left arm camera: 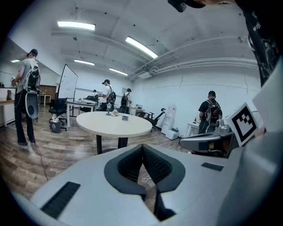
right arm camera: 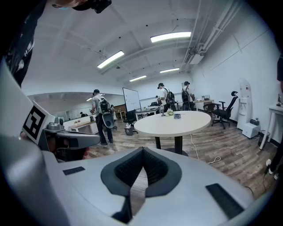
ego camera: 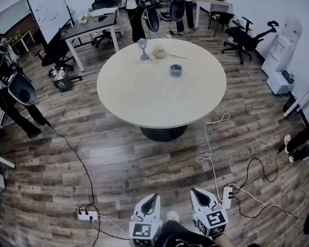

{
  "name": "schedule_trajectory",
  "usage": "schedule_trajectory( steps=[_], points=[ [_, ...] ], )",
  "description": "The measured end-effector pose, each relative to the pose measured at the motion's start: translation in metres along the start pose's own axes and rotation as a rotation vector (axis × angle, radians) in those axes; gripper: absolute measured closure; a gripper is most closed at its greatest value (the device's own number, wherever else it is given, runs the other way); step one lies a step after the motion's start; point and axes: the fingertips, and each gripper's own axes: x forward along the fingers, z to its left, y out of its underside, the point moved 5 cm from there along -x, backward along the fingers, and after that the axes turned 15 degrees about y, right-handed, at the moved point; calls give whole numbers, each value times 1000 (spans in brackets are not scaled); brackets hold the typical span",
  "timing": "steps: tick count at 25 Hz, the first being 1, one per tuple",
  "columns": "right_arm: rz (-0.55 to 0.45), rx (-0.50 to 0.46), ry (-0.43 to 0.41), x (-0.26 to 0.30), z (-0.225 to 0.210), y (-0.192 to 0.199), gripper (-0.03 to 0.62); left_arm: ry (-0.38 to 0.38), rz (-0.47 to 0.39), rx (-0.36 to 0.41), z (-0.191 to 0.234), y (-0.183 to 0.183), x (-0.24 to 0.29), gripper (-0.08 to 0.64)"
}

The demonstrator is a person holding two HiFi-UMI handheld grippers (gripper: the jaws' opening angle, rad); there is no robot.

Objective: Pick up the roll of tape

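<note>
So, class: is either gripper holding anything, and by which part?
Nothing is held. The left gripper and right gripper are both shut and empty; the roll of tape lies on the round table, apart from both.

A round, pale table (ego camera: pixel 152 101) stands on a dark central foot on the wood-plank floor (ego camera: pixel 50 175). Three things sit on it, all toward its far edge: a roll of tape (ego camera: pixel 176 69) lying flat, a small stemmed cup (ego camera: pixel 143 48) upright nearest the edge, and a sprig of flowers (ego camera: pixel 161 53) between them. On the floor lie a power strip (ego camera: pixel 87 214), a second power strip (ego camera: pixel 226 197) and a loose white cable (ego camera: pixel 207 142).
</note>
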Motion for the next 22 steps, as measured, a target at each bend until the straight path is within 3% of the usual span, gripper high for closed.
schedule_trajectory(
  steps=[7,15,17,18,20,22],
  points=[
    [-9,-12,5,-11,-9,7,586,25,3,52,-16,1,0,538],
    [-39,22,43,-16,-16,-1,582,53,-13,38,-15,0,-1,538],
    [-39,27,33,-15,-16,-5,463,81,-33,-3,-16,-4,-1,533],
    [-37,29,19,-14,-15,-6,410,99,-41,-25,-17,-8,0,492],
    [-26,31,-9,-10,-12,-5,363,133,-48,-47,-17,-15,2,339],
    [-18,35,-24,-9,-6,-3,284,157,-55,-59,-16,-17,4,250]
  ],
)
